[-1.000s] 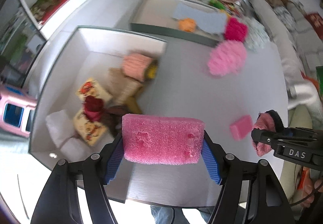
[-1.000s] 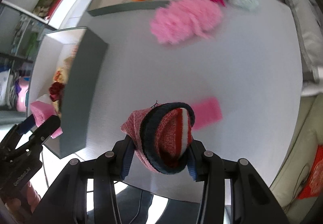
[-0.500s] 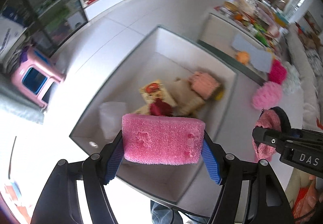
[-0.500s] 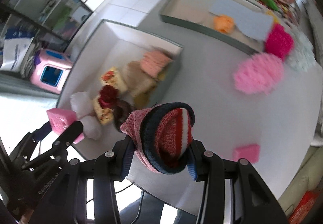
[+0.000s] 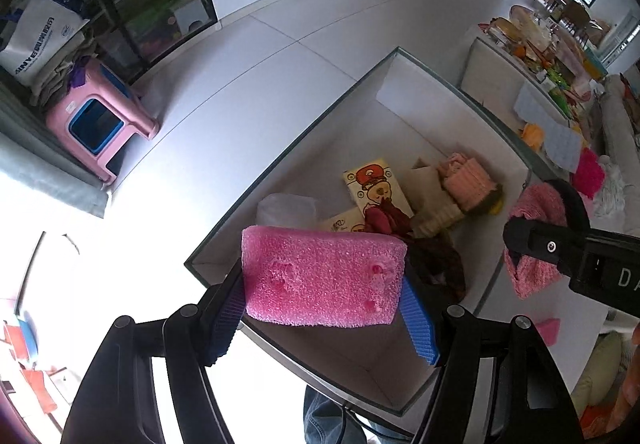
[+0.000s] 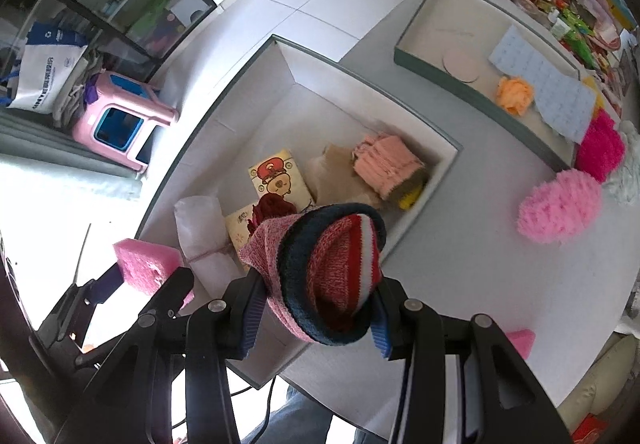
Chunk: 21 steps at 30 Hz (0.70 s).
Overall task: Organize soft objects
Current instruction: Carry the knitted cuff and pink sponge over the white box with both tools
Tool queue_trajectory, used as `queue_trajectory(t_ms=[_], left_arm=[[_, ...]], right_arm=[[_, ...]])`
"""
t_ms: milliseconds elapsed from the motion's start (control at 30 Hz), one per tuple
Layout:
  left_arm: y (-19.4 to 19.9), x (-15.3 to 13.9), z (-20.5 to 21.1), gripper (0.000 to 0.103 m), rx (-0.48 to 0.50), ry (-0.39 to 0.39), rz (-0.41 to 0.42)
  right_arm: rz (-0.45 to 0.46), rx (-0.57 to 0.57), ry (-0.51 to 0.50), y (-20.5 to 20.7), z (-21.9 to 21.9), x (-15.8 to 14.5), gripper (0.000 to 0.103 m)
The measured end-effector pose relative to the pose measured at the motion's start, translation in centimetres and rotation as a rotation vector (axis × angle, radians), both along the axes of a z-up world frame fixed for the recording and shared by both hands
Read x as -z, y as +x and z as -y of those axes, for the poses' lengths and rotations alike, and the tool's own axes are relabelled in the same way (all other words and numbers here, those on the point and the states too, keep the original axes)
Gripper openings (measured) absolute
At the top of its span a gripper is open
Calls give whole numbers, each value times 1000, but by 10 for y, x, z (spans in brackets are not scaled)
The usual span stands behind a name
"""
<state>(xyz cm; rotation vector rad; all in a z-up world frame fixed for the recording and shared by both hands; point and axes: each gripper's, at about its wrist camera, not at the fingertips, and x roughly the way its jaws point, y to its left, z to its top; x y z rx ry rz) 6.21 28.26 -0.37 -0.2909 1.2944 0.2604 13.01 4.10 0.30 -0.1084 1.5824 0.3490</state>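
My left gripper (image 5: 322, 314) is shut on a pink sponge (image 5: 322, 276), held over the near-left corner of the white storage box (image 5: 352, 91). My right gripper (image 6: 316, 318) is shut on a knitted sock (image 6: 324, 272), striped red, white and navy, above the box's near right wall. In the right wrist view the sponge (image 6: 146, 266) and the left gripper (image 6: 132, 280) show at lower left. The box (image 6: 304, 83) holds a peach knitted roll (image 6: 386, 165), cartoon tissue packs (image 6: 278, 177), a dark red cloth (image 6: 274, 207) and a white bag (image 6: 200, 228).
On the grey table lie a fluffy pink ball (image 6: 560, 205), a magenta puff (image 6: 602, 145) and a small pink sponge (image 6: 520, 340). A shallow green tray (image 6: 432, 63) holds an orange puff (image 6: 514, 93) and a blue cloth (image 6: 546, 89). A pink stool (image 5: 96, 119) stands on the floor.
Both grippers have swung left from over the table to above the white box, still holding the sponge and the sock. The box contents now sit directly ahead.
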Motion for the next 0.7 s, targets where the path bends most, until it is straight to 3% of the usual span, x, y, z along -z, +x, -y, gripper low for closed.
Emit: queue_trajectory(t_ms=[700], left_arm=[[13, 22, -4, 72, -12, -9, -52]], right_arm=[[-27, -9, -29, 9, -10, 18, 48]])
